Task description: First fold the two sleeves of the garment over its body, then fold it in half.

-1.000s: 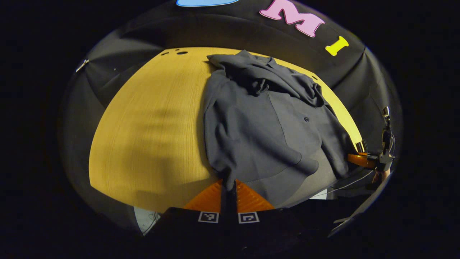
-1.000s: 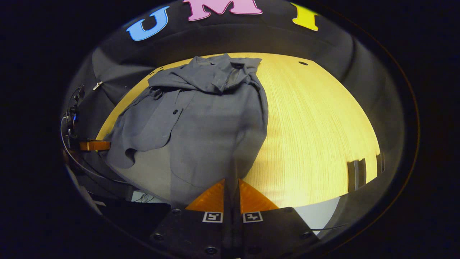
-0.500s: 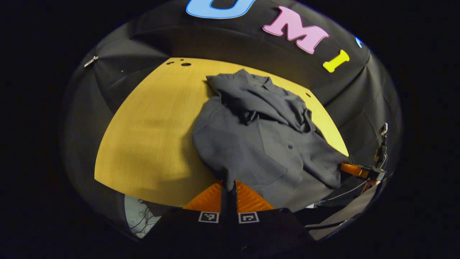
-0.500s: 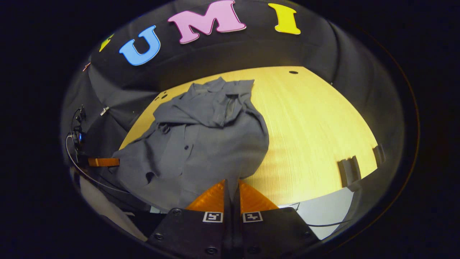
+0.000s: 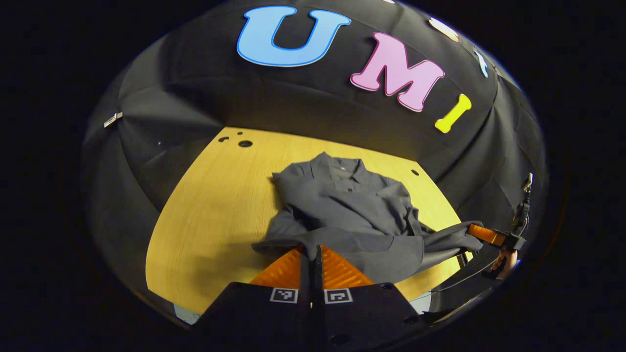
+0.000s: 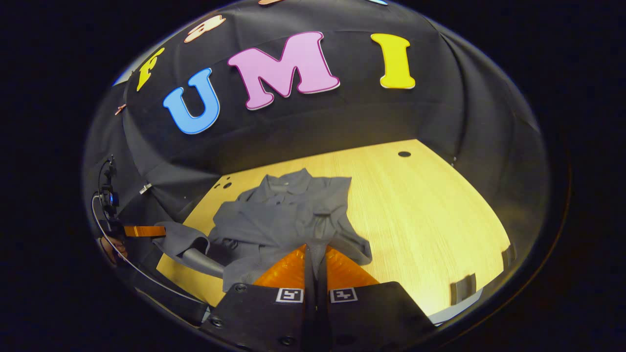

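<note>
Both grippers (image 5: pixel 313 249) (image 6: pixel 315 249) pinch the garment (image 5: pixel 342 205) hem above the table (image 5: pixel 205 215)

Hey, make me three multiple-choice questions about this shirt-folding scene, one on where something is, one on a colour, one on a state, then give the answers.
1. Where does the shirt's collar lie?
A. At the far end of the garment, toward the booth wall
B. Hanging off the near table edge
C. Between the left tongs

2. What colour is the shirt?
A. White
B. Dark grey
C. Red

3. What state are the left tongs in?
A. Wide open above the table
B. Shut on the shirt's hem
C. Resting empty on the wood

Answers:
1 A, the collar points toward the black cloth.
2 B, grey cloth on the yellow wooden table.
3 B, fabric runs in between the closed fingers, lifted off the table.
</note>
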`<control>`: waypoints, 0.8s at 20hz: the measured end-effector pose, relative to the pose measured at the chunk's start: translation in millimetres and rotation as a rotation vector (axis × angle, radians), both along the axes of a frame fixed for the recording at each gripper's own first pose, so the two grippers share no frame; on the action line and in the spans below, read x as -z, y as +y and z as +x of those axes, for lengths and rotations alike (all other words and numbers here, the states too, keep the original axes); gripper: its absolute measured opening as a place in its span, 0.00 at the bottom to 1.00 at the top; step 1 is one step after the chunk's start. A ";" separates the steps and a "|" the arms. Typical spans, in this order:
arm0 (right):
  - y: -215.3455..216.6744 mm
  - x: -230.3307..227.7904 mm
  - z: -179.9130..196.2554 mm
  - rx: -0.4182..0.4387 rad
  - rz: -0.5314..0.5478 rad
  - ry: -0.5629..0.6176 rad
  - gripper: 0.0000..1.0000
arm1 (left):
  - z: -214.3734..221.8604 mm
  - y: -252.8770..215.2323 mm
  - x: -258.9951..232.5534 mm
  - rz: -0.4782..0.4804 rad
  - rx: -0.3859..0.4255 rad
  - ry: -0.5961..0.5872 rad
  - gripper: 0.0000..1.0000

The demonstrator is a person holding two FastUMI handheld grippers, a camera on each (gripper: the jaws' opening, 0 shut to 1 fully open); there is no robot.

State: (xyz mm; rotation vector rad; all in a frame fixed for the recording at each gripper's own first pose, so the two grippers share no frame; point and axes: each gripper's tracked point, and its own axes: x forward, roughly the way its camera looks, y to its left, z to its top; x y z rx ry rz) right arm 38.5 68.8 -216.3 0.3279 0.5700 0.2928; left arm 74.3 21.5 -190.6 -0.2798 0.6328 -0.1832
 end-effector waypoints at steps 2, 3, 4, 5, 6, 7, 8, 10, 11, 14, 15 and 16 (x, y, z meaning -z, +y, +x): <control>3.1 -6.5 24.1 0.006 0.004 -0.031 0.05 | 22.8 1.2 -6.0 -0.003 -0.017 -0.027 0.06; 4.7 -9.6 36.4 0.010 0.004 -0.046 0.05 | 35.3 3.3 -9.4 -0.001 -0.025 -0.040 0.06; 5.2 -12.5 48.5 0.015 0.004 -0.061 0.05 | 45.9 4.4 -14.1 0.000 -0.031 -0.056 0.06; 5.9 -15.9 60.2 0.019 0.003 -0.075 0.05 | 57.0 4.5 -18.6 -0.001 -0.034 -0.073 0.06; 6.5 -17.9 71.6 0.023 0.000 -0.087 0.05 | 68.0 5.0 -23.0 0.000 -0.037 -0.089 0.06; 6.7 -18.5 83.9 0.028 -0.005 -0.098 0.05 | 78.6 6.6 -26.6 0.004 -0.041 -0.102 0.06; 5.7 -18.3 94.9 0.030 -0.010 -0.102 0.05 | 89.4 8.0 -29.1 0.007 -0.044 -0.112 0.06; 9.0 -18.1 116.2 0.035 -0.006 -0.112 0.05 | 110.8 8.5 -29.6 0.017 -0.046 -0.126 0.06; 10.5 -16.4 126.3 0.036 -0.008 -0.114 0.05 | 121.5 7.9 -29.0 0.024 -0.045 -0.134 0.05; 16.5 -9.9 157.0 0.037 -0.020 -0.119 0.05 | 152.1 5.5 -26.7 0.042 -0.044 -0.148 0.05; 18.3 -7.8 167.4 0.038 -0.021 -0.121 0.05 | 163.1 4.9 -25.9 0.045 -0.047 -0.154 0.05; 19.7 -5.3 177.8 0.041 -0.024 -0.122 0.05 | 174.9 5.3 -25.5 0.045 -0.053 -0.160 0.05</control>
